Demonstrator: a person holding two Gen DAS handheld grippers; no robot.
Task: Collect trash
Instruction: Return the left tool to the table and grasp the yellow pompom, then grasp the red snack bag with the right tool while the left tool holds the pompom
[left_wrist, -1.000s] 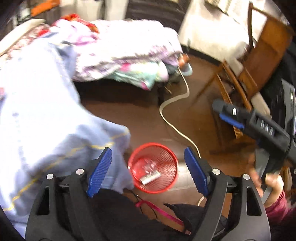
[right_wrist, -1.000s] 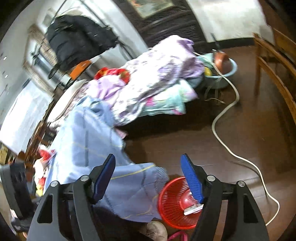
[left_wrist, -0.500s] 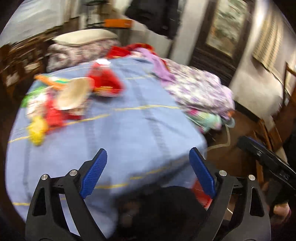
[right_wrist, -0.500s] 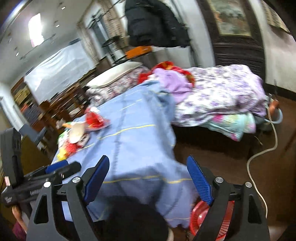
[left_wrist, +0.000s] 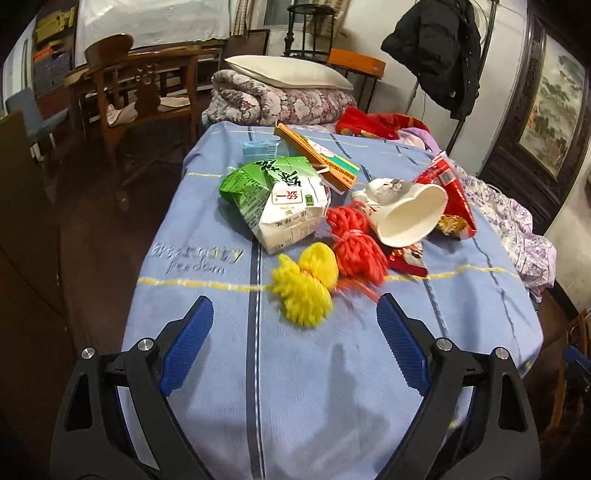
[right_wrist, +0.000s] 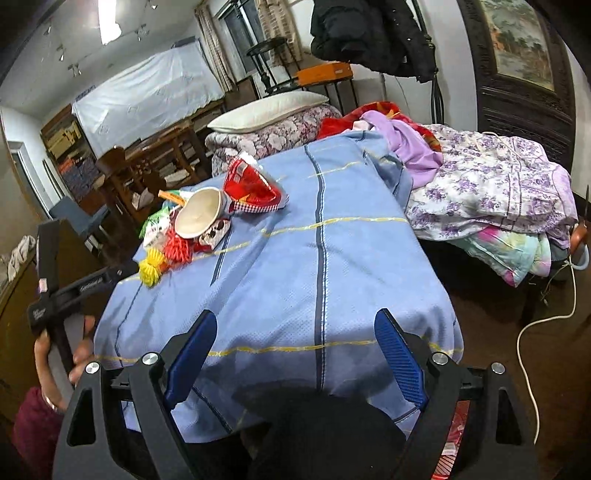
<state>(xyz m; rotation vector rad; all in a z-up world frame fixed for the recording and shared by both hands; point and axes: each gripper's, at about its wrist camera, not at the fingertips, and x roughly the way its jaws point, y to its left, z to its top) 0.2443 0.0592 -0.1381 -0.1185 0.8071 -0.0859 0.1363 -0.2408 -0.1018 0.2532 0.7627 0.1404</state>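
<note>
Both the left hand-held gripper and the right hand-held gripper are wide open and hold nothing, so the trash sits in a pile on the blue cloth, and maybe none is picked up yet.

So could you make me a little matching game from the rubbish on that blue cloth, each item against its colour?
Items:
1. pom-pom nearest the camera
2. paper cup on its side
3. snack wrapper behind the cup
4. crushed carton

Colours:
A. green and white
B. yellow
C. red
D. white

Pairs: 1-B, 2-D, 3-C, 4-A
</note>
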